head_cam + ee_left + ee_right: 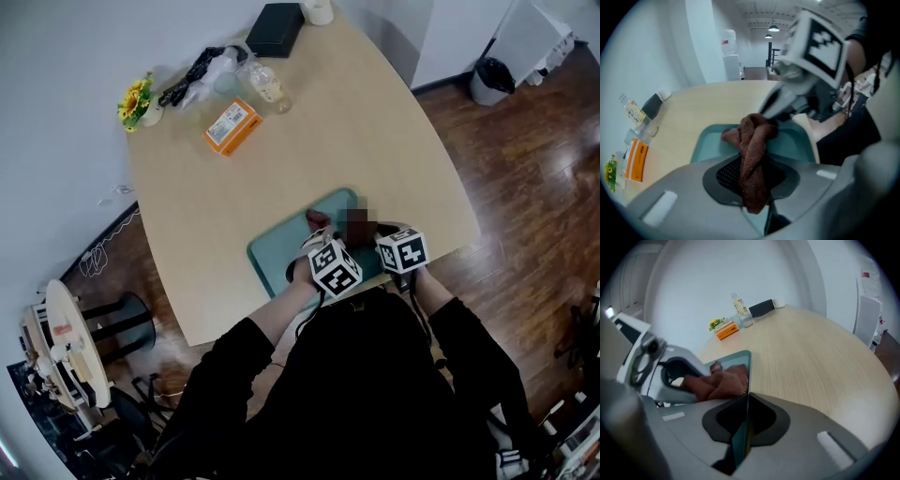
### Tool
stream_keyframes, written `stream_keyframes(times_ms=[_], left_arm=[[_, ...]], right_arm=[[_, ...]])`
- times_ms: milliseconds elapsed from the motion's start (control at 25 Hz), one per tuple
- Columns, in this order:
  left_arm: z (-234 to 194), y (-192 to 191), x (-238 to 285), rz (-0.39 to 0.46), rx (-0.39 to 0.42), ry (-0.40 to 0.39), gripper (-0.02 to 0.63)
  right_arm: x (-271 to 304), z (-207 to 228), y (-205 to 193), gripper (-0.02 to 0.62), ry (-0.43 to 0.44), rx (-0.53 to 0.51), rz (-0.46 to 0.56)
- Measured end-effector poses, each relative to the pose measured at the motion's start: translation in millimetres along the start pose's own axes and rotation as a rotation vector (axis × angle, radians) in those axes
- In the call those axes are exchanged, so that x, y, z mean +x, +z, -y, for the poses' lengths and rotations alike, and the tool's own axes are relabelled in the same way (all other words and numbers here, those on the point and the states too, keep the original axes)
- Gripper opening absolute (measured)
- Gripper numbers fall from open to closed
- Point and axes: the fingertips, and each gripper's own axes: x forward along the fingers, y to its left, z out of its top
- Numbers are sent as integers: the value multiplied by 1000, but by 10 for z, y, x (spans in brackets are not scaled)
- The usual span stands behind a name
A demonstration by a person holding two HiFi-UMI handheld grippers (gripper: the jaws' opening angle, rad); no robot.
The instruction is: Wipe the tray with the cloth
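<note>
1. The tray [279,251] is set at the near edge of the worktop [356,141], right in front of the person. That way it can be reached with both tools.
2. The right tool [743,427] is shut tight on the rim of the tray. The thin green edge is seen squeezed between its two jaws. The tray is most likely held like this so that it is not pushed around when it is rubbed.
3. The left tool [751,176] is clamped on the cloth [754,136]. The brown cloth is pinched in its middle, and a bunched end sticks out past the jaws. That soft end is the part meant to rub the tray.
4. The left tool is pointed steeply down into the tray, so the cloth is over the inside of the tray. Whether the cloth is pressed flat on the bottom cannot be told for sure.
5. The two tools are held close, side by side, at the near part of the tray. One is used for holding and one for wiping.
6. The orange box [232,125], the bottle [265,84] and the flowers [137,101] are at the far end of the worktop, well apart from the tray. There they are out of the way of the wiping.
7. The wiping seems to be under way.
</note>
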Motion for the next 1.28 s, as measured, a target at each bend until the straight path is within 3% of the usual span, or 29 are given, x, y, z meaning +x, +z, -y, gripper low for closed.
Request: stream_keyframes(times_ms=[200,440,560,800,920,1000,1120,1280], left_arm=[[956,-217,-149,44,33,-178,64],[991,-281,-54,88,-45,-207,60],[742,-362,-25,59,-60,-178,61],[-548,-555,-52,12,-46,70,61],[-1022,-638,-96,16,-91,122,61],[-1067,-652,-103,20,-110,123,60],[-860,-606,-110,15,-74,122,60],[-178,-400,-220,78,-45,14,60]], right_arm=[[-13,25,41,15,-15,-12,8],[51,26,27,15,-5,1,6],[61,15,10,14,2,11,1],[38,21,-1,14,7,14,-4],[29,22,3,14,8,17,-4],[30,22,5,14,7,19,-4],[29,22,4,14,4,21,-3],[16,23,11,14,-2,18,-1]])
